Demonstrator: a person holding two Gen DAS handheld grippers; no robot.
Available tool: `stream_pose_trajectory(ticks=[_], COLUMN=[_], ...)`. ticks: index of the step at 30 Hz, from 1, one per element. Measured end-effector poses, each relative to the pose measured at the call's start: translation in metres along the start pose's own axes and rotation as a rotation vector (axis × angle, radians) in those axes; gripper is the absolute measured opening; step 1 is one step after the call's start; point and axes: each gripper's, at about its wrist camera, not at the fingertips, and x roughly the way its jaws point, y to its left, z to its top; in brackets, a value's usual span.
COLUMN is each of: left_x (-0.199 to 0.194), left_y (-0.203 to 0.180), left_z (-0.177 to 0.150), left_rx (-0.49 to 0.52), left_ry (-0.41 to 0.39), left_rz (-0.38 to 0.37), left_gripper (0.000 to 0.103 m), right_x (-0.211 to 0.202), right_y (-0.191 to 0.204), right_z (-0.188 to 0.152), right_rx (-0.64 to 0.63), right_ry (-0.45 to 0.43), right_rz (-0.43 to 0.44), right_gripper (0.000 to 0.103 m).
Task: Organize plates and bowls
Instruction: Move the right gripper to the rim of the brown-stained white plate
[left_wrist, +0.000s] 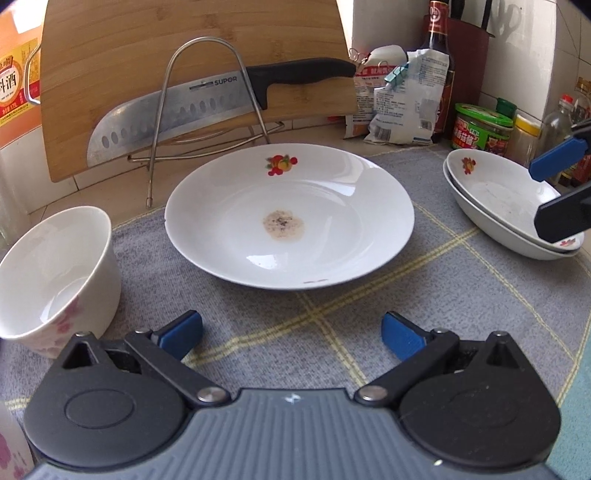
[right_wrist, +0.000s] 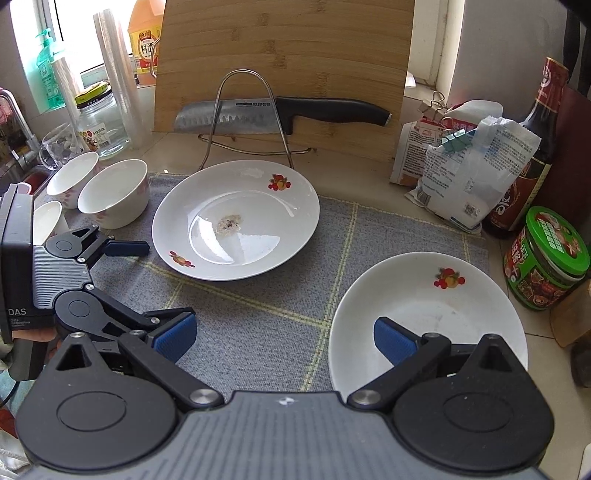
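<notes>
Lying in the middle of the grey mat (left_wrist: 332, 350) is a big white plate (left_wrist: 289, 218) with a fruit print on its far rim and a brownish smear at its centre; the left gripper (left_wrist: 291, 334) hovers just near of it, blue fingers spread wide and holding nothing; a white bowl (left_wrist: 55, 273) stands close on the left, at the mat's edge; two more bowls (right_wrist: 112, 194) show further left in the right wrist view; off to the right sit two stacked plates (left_wrist: 506, 199), one nested in the other; the right gripper (right_wrist: 284, 336) hangs over their near left rim, jaws wide apart and empty, one blue pad (right_wrist: 395, 345) above the top plate; behind, a knife (left_wrist: 207, 107) rests in a wire rack (left_wrist: 207, 110) against a wooden cutting board (left_wrist: 184, 48); bags, jars and a dark bottle (right_wrist: 532, 147) crowd the far right.
</notes>
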Motion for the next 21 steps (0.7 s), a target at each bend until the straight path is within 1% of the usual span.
stream_pose_trajectory(ticks=[4,7,15,21], left_x=[0.004,0.006,0.008,0.009], left_y=[0.001,0.001,0.001,0.001], left_z=[0.002,0.002,0.002,0.004], left_rx=[-0.002,-0.009,-0.019,-0.023], left_ry=[-0.020,-0.032,-0.052,-0.043], left_rz=[0.004,0.011,0.024,0.024], left_gripper=[0.103,0.103,0.103,0.103], right_x=[0.004,0.010,0.042,0.066], right_y=[0.004,0.004,0.001,-0.003], right_z=[0.007,0.014,0.038,0.054], right_rx=[-0.037,-0.069,-0.133,-0.176], right_ry=[0.008,0.009,0.029,0.050], right_rz=[0.005,0.031,0.106,0.153], right_gripper=[0.103,0.103,0.103,0.103])
